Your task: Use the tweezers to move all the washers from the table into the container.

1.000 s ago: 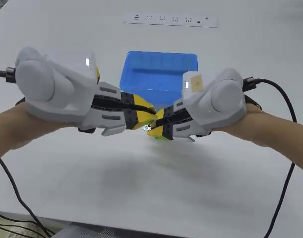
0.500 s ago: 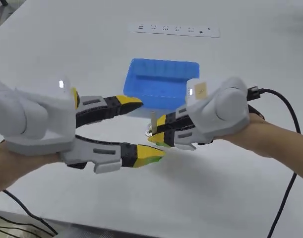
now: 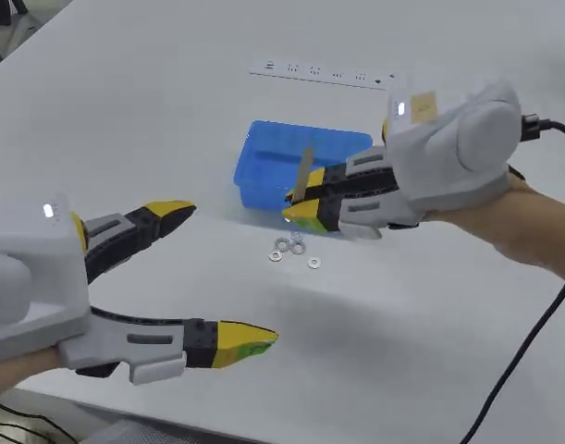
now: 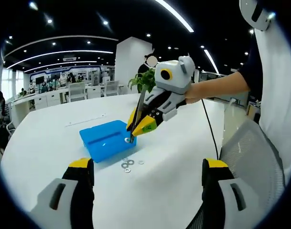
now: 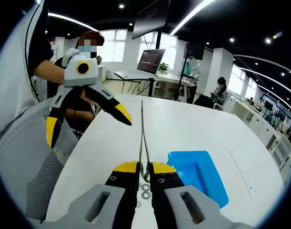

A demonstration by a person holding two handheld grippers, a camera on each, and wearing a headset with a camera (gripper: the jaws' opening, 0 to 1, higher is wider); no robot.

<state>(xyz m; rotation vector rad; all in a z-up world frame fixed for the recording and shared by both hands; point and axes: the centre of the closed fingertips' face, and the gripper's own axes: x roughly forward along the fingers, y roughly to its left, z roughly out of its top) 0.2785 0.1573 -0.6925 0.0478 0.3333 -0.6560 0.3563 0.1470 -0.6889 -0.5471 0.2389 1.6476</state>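
Between jaws of the right gripper (image 3: pixel 294 207), tweezers (image 3: pixel 304 174), lower end hidden.

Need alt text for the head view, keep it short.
The right hand-held gripper is shut on tweezers, held at the near side of a blue container on a white table. A few washers lie on the table just in front of it; the left hand-held gripper is open at lower left.

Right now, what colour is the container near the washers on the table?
The container is plain bright blue; the head view shows it best.
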